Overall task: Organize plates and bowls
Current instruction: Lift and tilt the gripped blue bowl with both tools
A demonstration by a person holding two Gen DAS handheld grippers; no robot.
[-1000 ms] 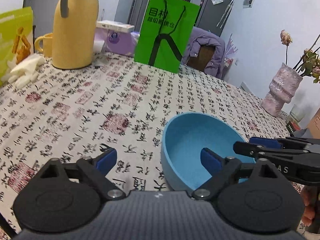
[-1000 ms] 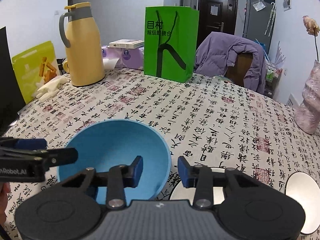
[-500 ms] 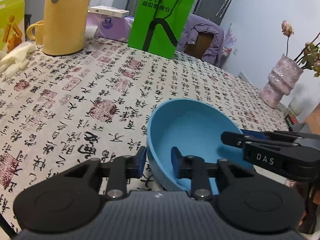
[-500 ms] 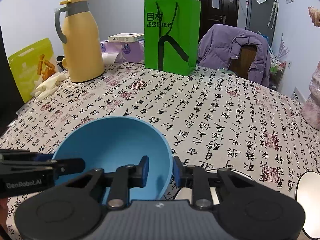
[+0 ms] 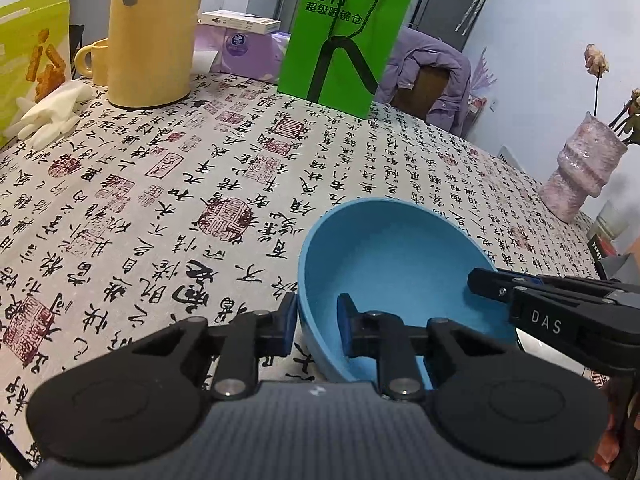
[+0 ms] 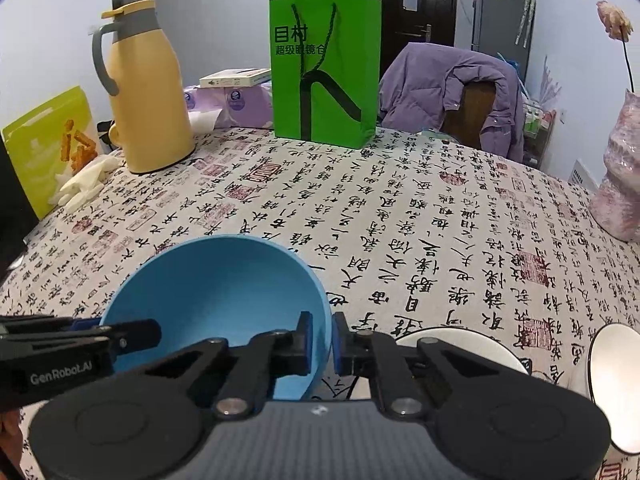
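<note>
A blue bowl (image 5: 396, 256) is held between both grippers over the calligraphy tablecloth. My left gripper (image 5: 316, 320) is shut on the bowl's left rim, one pad outside and one inside. My right gripper (image 6: 321, 338) is shut on the bowl's (image 6: 216, 284) right rim in the same way. Each gripper shows in the other's view: the right one (image 5: 560, 312) and the left one (image 6: 76, 344). A white plate (image 6: 460, 344) lies just right of the bowl, partly hidden by my right gripper. A second white dish (image 6: 616, 376) lies at the right edge.
A yellow thermos jug (image 6: 144, 92), a green paper bag (image 6: 324, 68), tissue packs (image 6: 236, 102), a snack bag (image 6: 44, 144) and white gloves (image 6: 86, 182) stand along the far side. A pink vase (image 6: 620, 176) is at the right. A chair with a purple jacket (image 6: 452, 92) is behind the table.
Both grippers have closed from open onto opposite sides of the blue bowl's rim. The bowl now sits a little higher in both views.
</note>
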